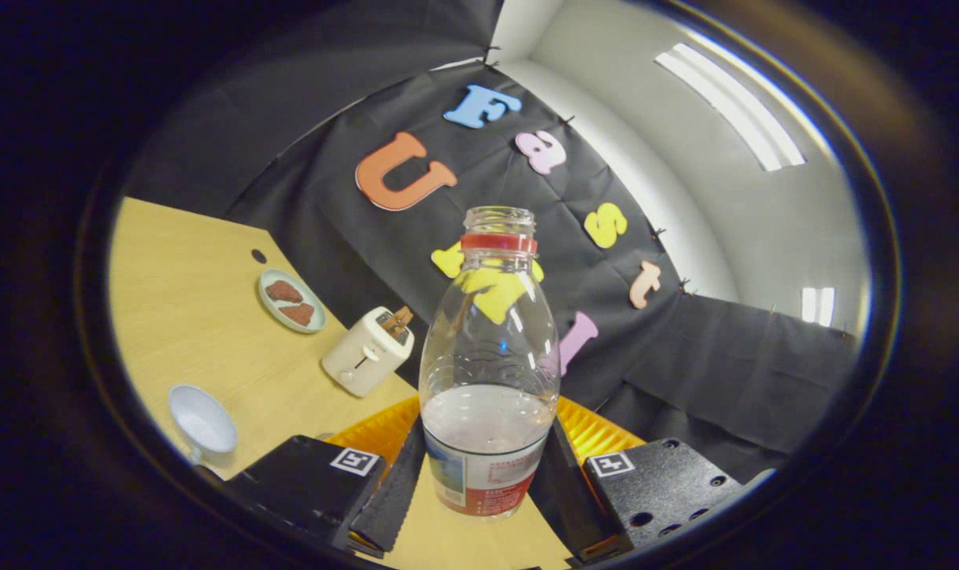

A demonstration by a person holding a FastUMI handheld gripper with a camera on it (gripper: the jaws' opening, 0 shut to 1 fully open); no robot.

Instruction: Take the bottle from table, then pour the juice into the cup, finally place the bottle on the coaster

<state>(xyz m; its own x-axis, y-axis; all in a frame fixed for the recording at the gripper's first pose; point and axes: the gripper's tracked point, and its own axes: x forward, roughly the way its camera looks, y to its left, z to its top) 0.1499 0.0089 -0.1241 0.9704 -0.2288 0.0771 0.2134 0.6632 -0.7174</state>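
While the view is tilted, a clear plastic bottle (487, 372) is seen held upright between the two fingers of the gripper (485, 483), whose jaws are clamped on its lower, labelled part, one finger pressed against each side. The bottle is uncapped, a red ring is seen around its neck, and a pale, cloudy liquid fills roughly its lower third. A wooden table (186, 317) is seen beyond and to the left of the fingers. On it, a white cup (202, 425) is seen just left of the left finger, open and apparently empty. Farther back, a small cream toaster (367, 351) with toast in its slots is placed near the black cloth wall, and beyond it a small plate (291, 301) carrying two brown pieces is set. An orange ribbed thing (384, 427) is seen behind the bottle's base, partly hidden by the fingers; what it is cannot be told.
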